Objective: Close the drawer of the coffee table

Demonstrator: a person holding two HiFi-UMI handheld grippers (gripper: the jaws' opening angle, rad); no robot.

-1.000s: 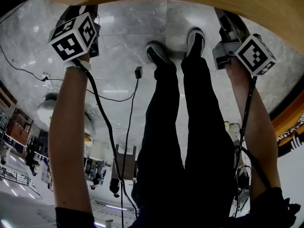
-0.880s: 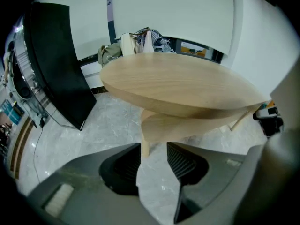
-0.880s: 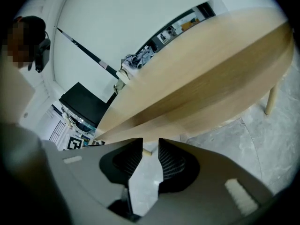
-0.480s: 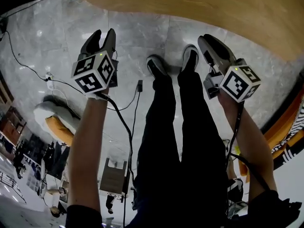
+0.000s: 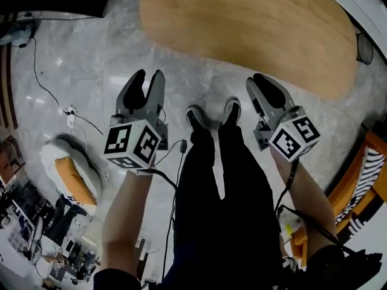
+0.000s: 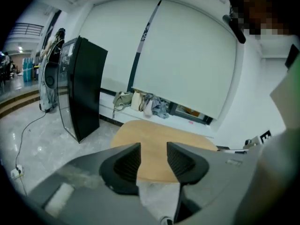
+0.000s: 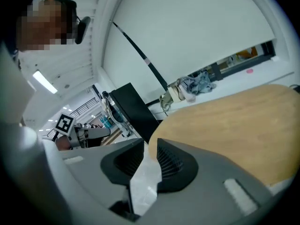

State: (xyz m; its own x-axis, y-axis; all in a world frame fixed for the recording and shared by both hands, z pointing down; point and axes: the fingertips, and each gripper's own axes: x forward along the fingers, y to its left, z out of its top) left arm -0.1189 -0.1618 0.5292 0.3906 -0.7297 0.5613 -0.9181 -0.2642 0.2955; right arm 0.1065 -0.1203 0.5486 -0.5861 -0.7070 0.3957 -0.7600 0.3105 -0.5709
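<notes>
Task thing: the coffee table [image 5: 254,29] fills 12 to 1 o'clock in my head view. I only get its oval wooden top from above.
Drawer: I see none in any view. No front, handle or open box shows past the table's edge, so I cannot say whether it is shut or out.
Progress: my guess is that no push is under way right now. Both claws hang in the air on my side of the table, apart from it, with bare floor [image 5: 78,59] between. What is done and what is left I cannot settle from here.
Left claw [image 5: 148,77]: at 11 o'clock, pointing toward the table. Its jaws stand moderately apart with nothing between them, only the tabletop far beyond.
Right claw [image 5: 264,83]: at 1 o'clock, also pointing toward the table. Its jaws are closing and the gap is already narrow. Nothing is caught in it, and I see just floor and the table's edge through the slit.
Count, task things: one table, no drawer on show.
Count, rig: two claws, each with one marker cube, so two cubes.
Count, me: two shoes [image 5: 196,116] side by side near 12 o'clock, just short of the table's near edge.
Count, surroundings: one black cabinet [image 6: 84,88] at 9 o'clock in the left gripper view, one loose cable [image 5: 48,95] at 10 o'clock on the floor.
</notes>
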